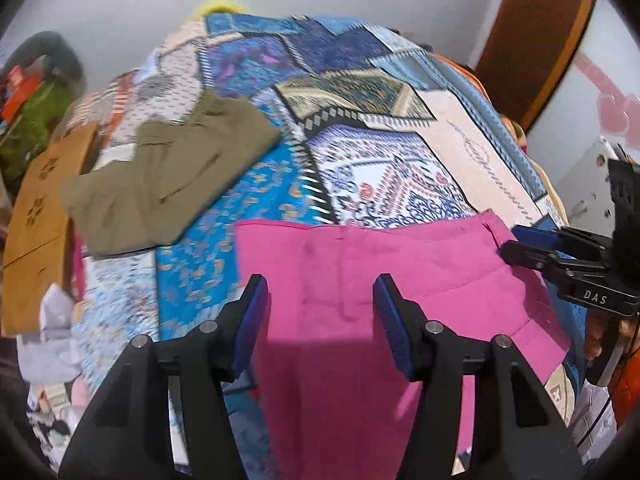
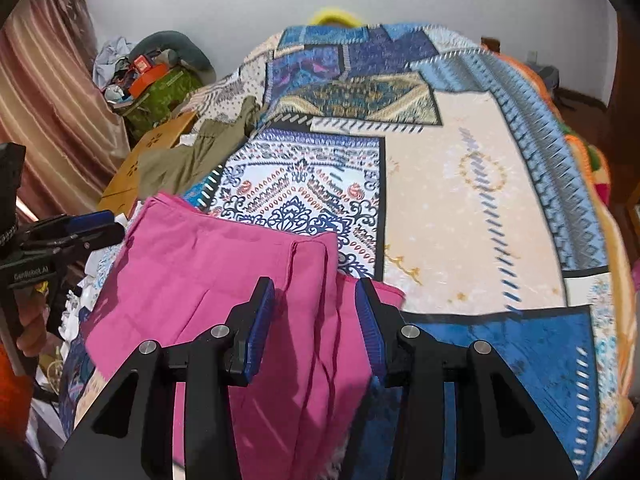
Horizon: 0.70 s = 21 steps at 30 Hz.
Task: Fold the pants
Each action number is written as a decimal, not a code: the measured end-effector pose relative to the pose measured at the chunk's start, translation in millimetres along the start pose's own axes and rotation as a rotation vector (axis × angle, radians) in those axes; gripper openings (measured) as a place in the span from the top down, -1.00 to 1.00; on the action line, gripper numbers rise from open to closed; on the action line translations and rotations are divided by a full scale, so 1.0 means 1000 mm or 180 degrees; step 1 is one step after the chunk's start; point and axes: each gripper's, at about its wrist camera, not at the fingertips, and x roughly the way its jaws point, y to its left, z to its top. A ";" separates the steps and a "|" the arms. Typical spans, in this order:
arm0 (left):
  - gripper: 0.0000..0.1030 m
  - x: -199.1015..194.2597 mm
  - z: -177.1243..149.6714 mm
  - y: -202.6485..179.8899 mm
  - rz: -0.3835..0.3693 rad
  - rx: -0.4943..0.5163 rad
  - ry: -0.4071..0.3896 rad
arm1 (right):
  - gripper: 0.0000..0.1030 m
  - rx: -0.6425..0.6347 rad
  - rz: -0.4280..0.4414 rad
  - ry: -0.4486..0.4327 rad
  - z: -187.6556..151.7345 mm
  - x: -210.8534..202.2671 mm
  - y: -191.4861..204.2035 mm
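White letters "DAS" on the black body of the right gripper [image 1: 516, 246], seen from the left wrist view, faint lettering "GenRobot.AI" on the black body of the left gripper [image 2: 110, 228], seen from the right wrist view, other print too blurred to read

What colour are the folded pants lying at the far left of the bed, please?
Olive green; the left wrist view shows them best.

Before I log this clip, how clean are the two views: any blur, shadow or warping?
Left wrist view: strong fisheye bulge with dark corners; the olive trousers are smeared by motion blur, and the left tongs, open, cast a soft shadow on the pink pants. Right wrist view: same warping; the bedspread pattern streaks slightly; the right tongs, also open, look sharp; even light.
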 end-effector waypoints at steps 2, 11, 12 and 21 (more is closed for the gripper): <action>0.06 0.009 0.000 -0.004 -0.0055 0.0014 0.0041 | 0.26 0.0040 0.0089 0.0051 0.000 0.008 -0.001; 0.42 0.023 -0.001 -0.009 0.0324 0.0109 -0.0129 | 0.69 -0.0518 -0.0212 -0.0138 -0.005 0.007 0.016; 0.42 0.027 -0.002 -0.009 0.0345 0.0095 -0.0123 | 0.69 -0.0532 -0.0225 -0.0129 -0.006 0.008 0.016; 0.43 0.002 -0.002 -0.010 0.0344 0.0049 -0.0184 | 0.67 -0.0297 -0.0176 0.0003 0.000 0.008 0.007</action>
